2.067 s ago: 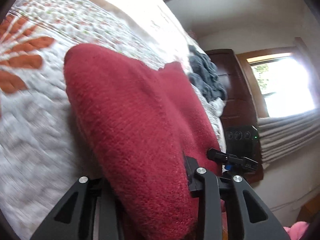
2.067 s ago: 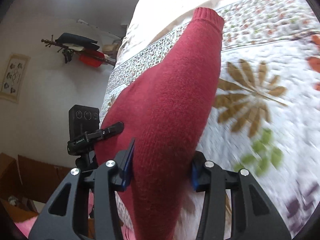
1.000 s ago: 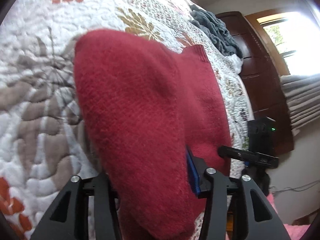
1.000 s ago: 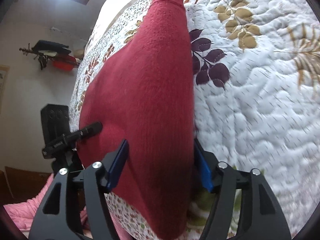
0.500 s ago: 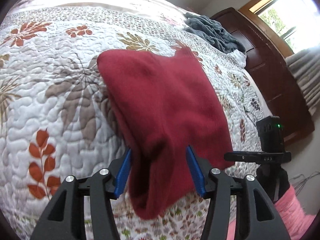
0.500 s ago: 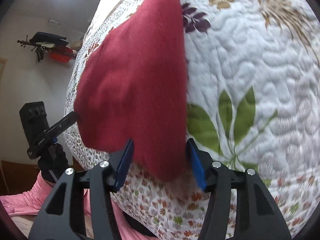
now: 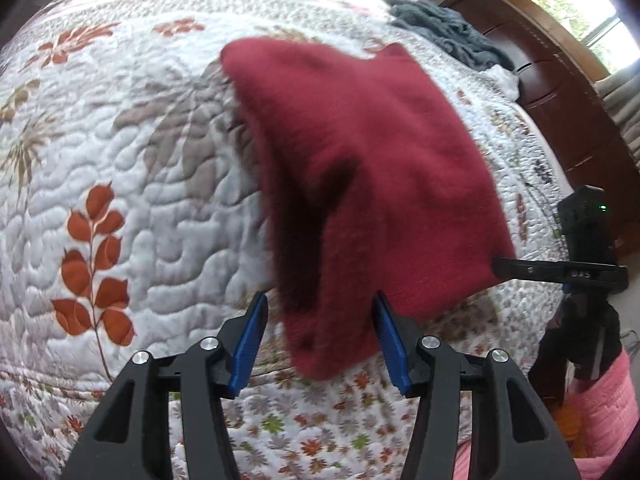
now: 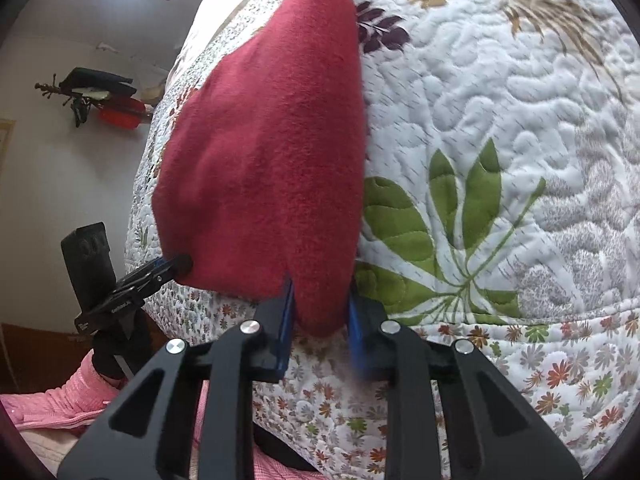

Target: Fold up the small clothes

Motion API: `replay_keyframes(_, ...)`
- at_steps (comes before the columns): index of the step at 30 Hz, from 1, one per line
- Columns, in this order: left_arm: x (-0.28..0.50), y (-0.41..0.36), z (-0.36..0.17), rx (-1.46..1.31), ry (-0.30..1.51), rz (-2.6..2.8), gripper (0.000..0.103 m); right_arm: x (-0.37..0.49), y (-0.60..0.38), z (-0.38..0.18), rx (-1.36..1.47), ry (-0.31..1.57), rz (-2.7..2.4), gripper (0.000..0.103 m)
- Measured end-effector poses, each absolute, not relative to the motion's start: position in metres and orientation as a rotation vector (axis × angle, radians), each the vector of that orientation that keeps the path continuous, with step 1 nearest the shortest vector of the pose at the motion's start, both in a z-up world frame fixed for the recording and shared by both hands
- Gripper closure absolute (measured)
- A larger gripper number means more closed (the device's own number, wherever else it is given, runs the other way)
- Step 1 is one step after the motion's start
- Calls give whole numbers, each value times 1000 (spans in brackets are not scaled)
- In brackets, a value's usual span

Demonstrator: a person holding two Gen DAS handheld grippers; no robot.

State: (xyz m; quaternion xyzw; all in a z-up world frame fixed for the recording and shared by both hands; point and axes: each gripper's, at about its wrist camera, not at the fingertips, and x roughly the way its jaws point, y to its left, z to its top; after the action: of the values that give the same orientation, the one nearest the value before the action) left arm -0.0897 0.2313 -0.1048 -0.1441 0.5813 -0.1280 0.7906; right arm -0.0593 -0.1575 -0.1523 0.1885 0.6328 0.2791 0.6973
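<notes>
A red knit sweater lies folded on the flowered quilt, its near edge hanging blurred over the bed's border. My left gripper stands open around that near left corner, with a gap between the left blue pad and the cloth. In the right wrist view the sweater stretches away toward its cuff. My right gripper is shut on its near right corner, both blue pads pressing the fold. Each view shows the other gripper at the sweater's opposite corner: the right one and the left one.
The quilt spreads wide on both sides of the sweater. A grey garment is heaped at the far end by a dark wooden headboard. A person's pink sleeve is close below. A wall rack holds items.
The sweater came down from a raised drape onto the quilt. Both grippers drew back to the bed's edge. The right jaws have narrowed onto the cloth; the left jaws stay wide.
</notes>
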Motion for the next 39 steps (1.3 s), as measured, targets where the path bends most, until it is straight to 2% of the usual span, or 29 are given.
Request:
replay_keyframes(12, -96, 241, -122, -349, 1283, -256, 49, -64, -178, -177, 506, 1436, 595, 78)
replay_keyframes(16, -97, 241, -118, -338, 1281, -254, 49, -64, -180, -168, 502, 1424, 580, 71)
replay_keyframes(19, -101, 239, -110, -321, 1269, -248, 49, -67, -179, -155, 459, 1403, 557, 61)
replay_keyframes(22, -102, 240, -101, -305, 1258, -238, 49, -73, -181, -141, 388, 1377, 503, 37)
replay_keyframes(24, -105, 240, -93, -297, 1245, -232, 46, -77, -181, -133, 342, 1360, 484, 35)
replay_keyframes(26, -109, 239, -86, -288, 1232, -222, 41, -82, -182, -127, 313, 1357, 464, 22)
replay_keyframes(31, -116, 234, -72, -252, 1217, -193, 33, -98, -182, -117, 208, 1345, 369, 14)
replay_keyframes(39, -132, 226, -55, -224, 1206, -125, 24, -117, -178, -102, 54, 1341, 211, 12)
